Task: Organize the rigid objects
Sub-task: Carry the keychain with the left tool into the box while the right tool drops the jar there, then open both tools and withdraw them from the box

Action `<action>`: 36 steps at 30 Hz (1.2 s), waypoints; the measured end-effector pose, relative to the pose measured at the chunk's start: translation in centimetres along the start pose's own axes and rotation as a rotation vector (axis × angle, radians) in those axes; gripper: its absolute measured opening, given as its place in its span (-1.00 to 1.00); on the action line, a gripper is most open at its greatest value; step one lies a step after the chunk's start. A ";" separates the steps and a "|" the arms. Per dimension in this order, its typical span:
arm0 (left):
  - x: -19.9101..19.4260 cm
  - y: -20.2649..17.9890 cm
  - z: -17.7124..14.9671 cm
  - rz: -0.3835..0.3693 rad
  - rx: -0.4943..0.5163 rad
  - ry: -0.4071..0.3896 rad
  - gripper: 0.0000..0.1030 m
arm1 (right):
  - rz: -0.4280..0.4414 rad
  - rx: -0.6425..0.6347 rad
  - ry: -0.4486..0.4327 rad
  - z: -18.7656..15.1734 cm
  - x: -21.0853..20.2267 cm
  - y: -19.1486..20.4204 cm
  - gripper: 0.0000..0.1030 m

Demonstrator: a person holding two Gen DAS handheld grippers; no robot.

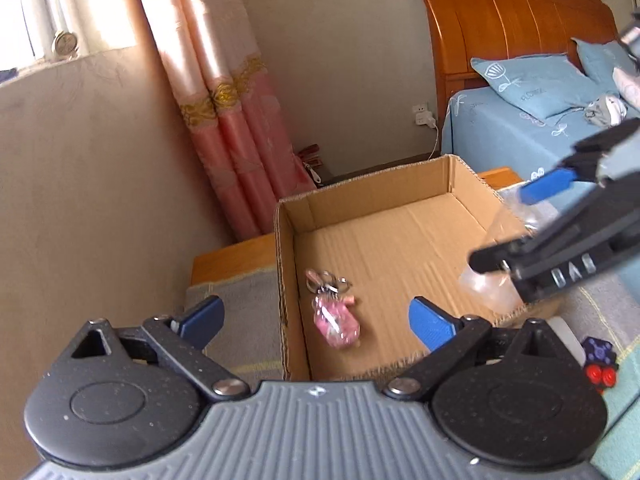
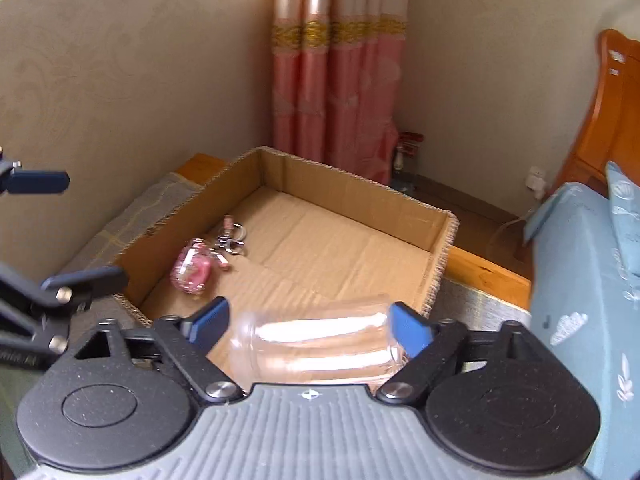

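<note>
The box [image 2: 360,204] at frame centre is matt corrugated cardboard with rough cut edges. The jar [image 2: 320,346], lower centre, is clear glossy plastic. The keychain [image 2: 192,268] is shiny pink plastic with metal rings. Upper right, the headboard [image 1: 512,12] is varnished wood.

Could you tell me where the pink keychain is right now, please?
The pink bottle-shaped keychain with metal rings lies on the floor of the open cardboard box, near its left wall, ahead of the open left claw.
</note>
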State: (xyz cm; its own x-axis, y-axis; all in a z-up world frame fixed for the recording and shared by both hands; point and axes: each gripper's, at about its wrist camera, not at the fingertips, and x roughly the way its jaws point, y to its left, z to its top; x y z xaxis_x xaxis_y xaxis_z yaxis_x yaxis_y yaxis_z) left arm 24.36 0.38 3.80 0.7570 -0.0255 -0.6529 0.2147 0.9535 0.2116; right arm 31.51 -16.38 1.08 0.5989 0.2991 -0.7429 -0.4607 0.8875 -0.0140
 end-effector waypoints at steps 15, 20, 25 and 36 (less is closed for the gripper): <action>-0.1 0.4 -3.4 -0.062 -0.078 0.052 0.92 | -0.023 0.024 -0.027 1.3 0.8 0.4 1.00; -1.4 0.3 -3.7 -0.068 -0.083 0.035 0.92 | -0.030 0.019 -0.038 0.2 -0.7 1.2 1.00; -3.4 0.9 -4.3 -0.062 -0.094 0.008 0.92 | -0.054 0.018 -0.071 -1.6 -3.5 1.6 1.00; -6.1 0.7 -7.2 -0.064 -0.137 -0.016 0.93 | -0.126 0.074 -0.126 -9.1 -8.6 3.1 1.00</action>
State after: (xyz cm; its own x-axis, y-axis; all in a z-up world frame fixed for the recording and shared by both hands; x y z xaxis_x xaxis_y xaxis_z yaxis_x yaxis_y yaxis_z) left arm 15.44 3.33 2.72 0.7546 -0.0919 -0.6497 0.1780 0.9817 0.0679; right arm 18.99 -19.41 1.39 0.7284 0.2212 -0.6484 -0.3302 0.9426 -0.0493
